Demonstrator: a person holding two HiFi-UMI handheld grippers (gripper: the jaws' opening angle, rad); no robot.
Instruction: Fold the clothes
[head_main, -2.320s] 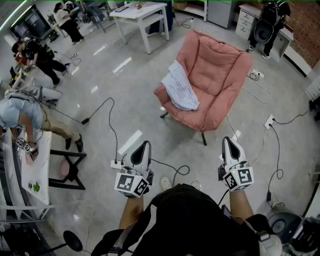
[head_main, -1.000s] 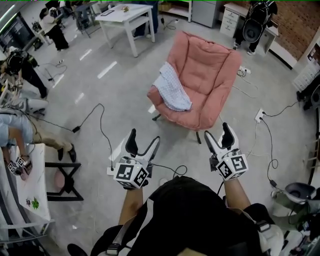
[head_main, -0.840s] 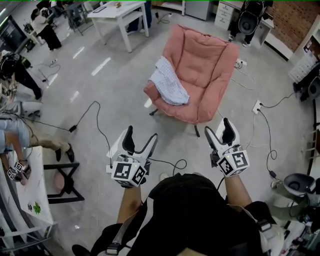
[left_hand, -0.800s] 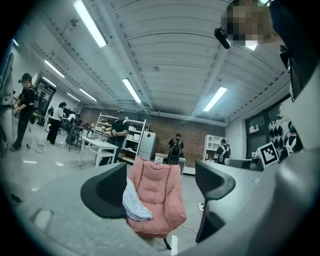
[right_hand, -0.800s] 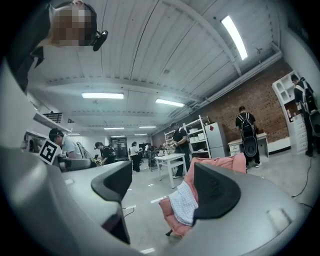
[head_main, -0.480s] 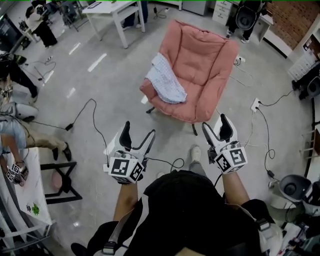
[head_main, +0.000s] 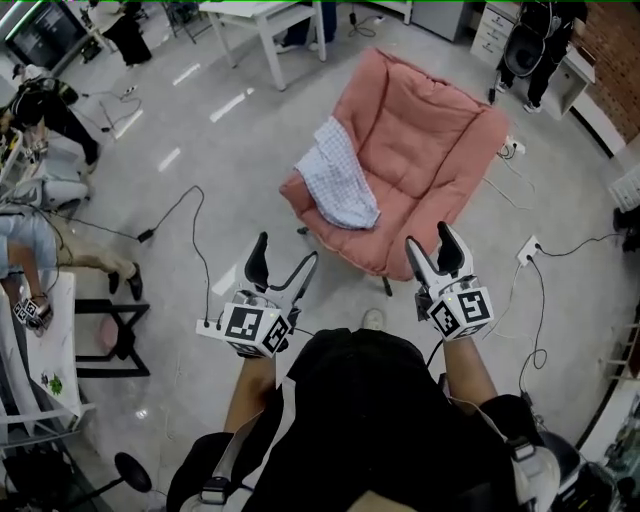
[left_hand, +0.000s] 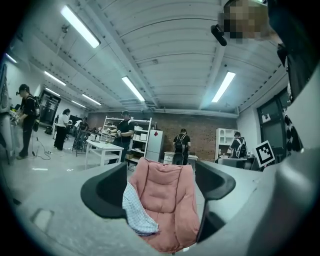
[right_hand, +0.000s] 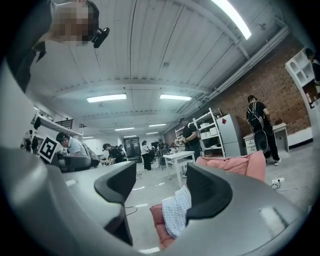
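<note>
Seen from above, a person holds a left gripper (head_main: 286, 256) and a right gripper (head_main: 430, 240) out level over a grey floor (head_main: 215, 150). The left gripper's jaws stand wide apart with nothing between them. The right gripper's jaws are also wide and empty, and have just been closing a little. Ahead of both grippers, and apart from them, a pink armchair (head_main: 430, 150) stands on the floor. A blue-and-white checked garment (head_main: 340, 185) lies crumpled over the armchair's arm at the picture's left, spilling onto the seat edge. Black cables (head_main: 200, 235) trail across the floor.
</note>
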